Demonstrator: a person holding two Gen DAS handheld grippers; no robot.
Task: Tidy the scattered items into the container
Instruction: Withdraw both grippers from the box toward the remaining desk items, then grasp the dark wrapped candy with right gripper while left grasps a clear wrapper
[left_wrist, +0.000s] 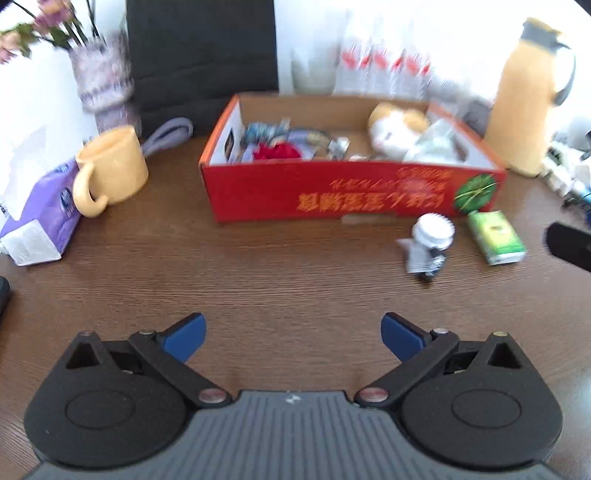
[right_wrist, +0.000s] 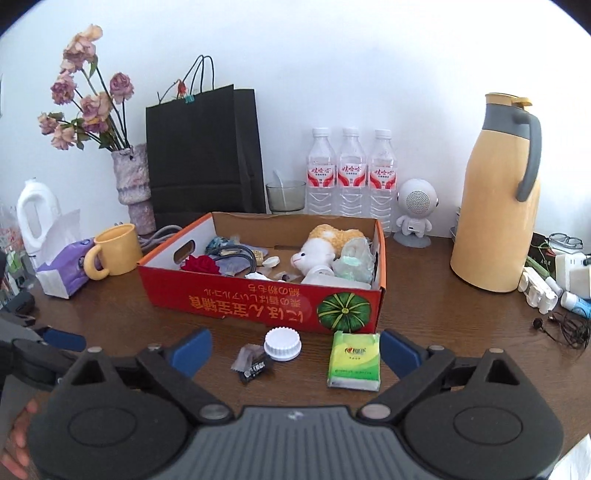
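A red cardboard box (left_wrist: 354, 192) (right_wrist: 258, 302) stands on the brown table and holds a plush toy (right_wrist: 325, 243), a red rose (right_wrist: 201, 264), cables and other small things. In front of it lie a white round lid (right_wrist: 282, 343) (left_wrist: 434, 230), a small wrapper with a black piece (right_wrist: 253, 363) and a green tissue pack (right_wrist: 354, 360) (left_wrist: 496, 236). My right gripper (right_wrist: 295, 350) is open just short of these three and touches none. My left gripper (left_wrist: 293, 338) is open over bare table, well to the left of them, holding nothing.
A yellow mug (right_wrist: 116, 251) and a purple tissue box (right_wrist: 61, 273) sit left of the box. Behind stand a vase of flowers (right_wrist: 133, 184), a black paper bag (right_wrist: 201, 155) and three water bottles (right_wrist: 351, 173). A yellow thermos jug (right_wrist: 496, 199), small bottles and earphones (right_wrist: 565, 328) crowd the right.
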